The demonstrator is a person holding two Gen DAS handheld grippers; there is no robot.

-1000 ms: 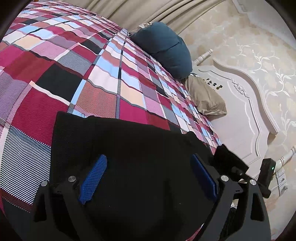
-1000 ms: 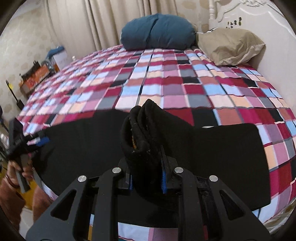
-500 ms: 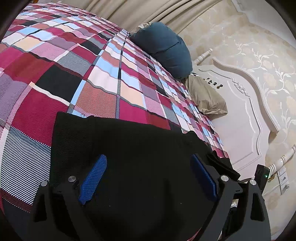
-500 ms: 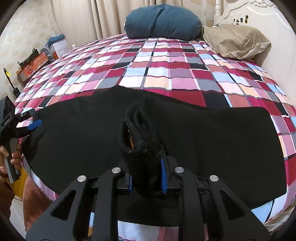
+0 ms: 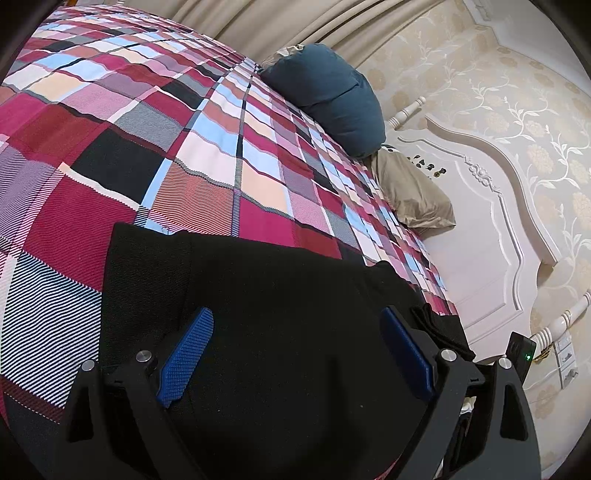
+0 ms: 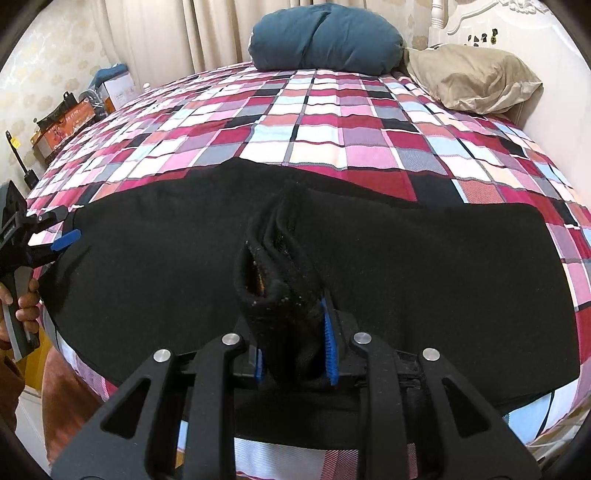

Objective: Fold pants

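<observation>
Black pants (image 6: 424, 280) lie spread flat across the near edge of the bed (image 6: 332, 122), which carries a red, pink, blue and black checked cover; the garment runs from the near left corner toward the near right corner, and its lower margin hangs just over the near edge.

Right hand-held gripper (image 6: 295, 354): its blue pads (image 6: 330, 343) flank a thick, bunched fold of the pants that stands upright between them. The jaws are opening from a narrow setting; the cloth fills the gap and touches both pads.

Left hand-held gripper (image 5: 295, 354): jaws set wide, with nothing clamped. Its two blue pads (image 5: 186, 354) hang over the flat black cloth near the garment's left end; whether they touch the fabric cannot be told. In the right wrist view the same tool appears at the bed's near left corner, gripped by the person's hand (image 6: 22, 302).

At the far edge of the bed, a dark blue pillow (image 6: 325, 35) rests beside a tan pillow (image 6: 472, 75), both against the white headboard (image 5: 476, 229). Curtains (image 6: 173, 33) hang behind the bed. Boxes (image 6: 74, 110) stand beyond the bed's left edge.
</observation>
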